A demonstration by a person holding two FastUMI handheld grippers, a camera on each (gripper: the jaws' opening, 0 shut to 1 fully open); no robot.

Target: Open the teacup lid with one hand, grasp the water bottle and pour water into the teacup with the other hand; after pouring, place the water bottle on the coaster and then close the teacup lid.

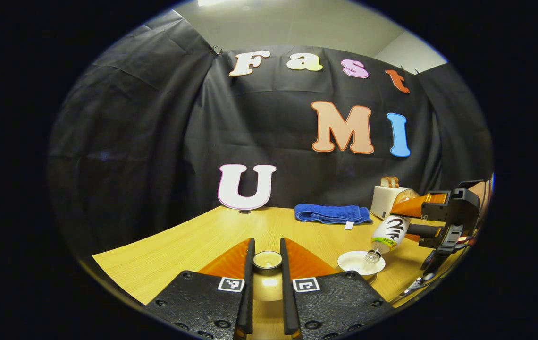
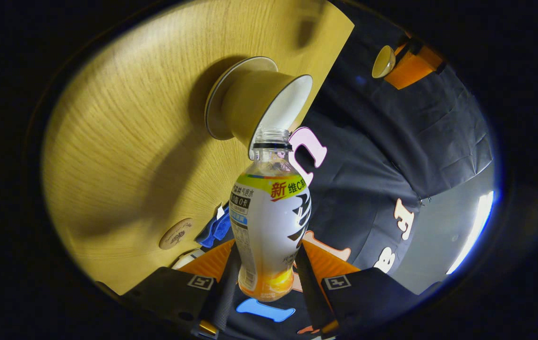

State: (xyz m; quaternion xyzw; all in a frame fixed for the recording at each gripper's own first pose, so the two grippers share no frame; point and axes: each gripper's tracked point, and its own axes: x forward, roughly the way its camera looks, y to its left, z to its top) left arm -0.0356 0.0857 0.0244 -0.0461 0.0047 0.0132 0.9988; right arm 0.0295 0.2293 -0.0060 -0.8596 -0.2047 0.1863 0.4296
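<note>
The cream teacup lid [image 1: 267, 278] is lifted off the cup, with my left gripper [image 1: 267, 245] shut on it. To the right the white teacup [image 1: 351, 260] stands uncovered on the wooden table. My right gripper [image 1: 399, 219] is shut on the water bottle [image 1: 389, 232], tilted mouth-down over the cup. In the right gripper view the uncapped bottle [image 2: 269, 212] sits between the fingers of my right gripper [image 2: 268, 248], its mouth at the rim of the teacup [image 2: 250, 101], which rests on a saucer [image 2: 213, 111]. The round coaster [image 2: 176, 233] lies bare on the table. My left gripper [image 2: 394, 63] holds the lid [image 2: 383, 61] away from the cup.
A folded blue towel [image 1: 331, 213] lies at the back of the table [image 1: 179, 245]. A white toaster [image 1: 384, 199] with bread slices stands beside it at the back right. The black cloth wall closes off the far side.
</note>
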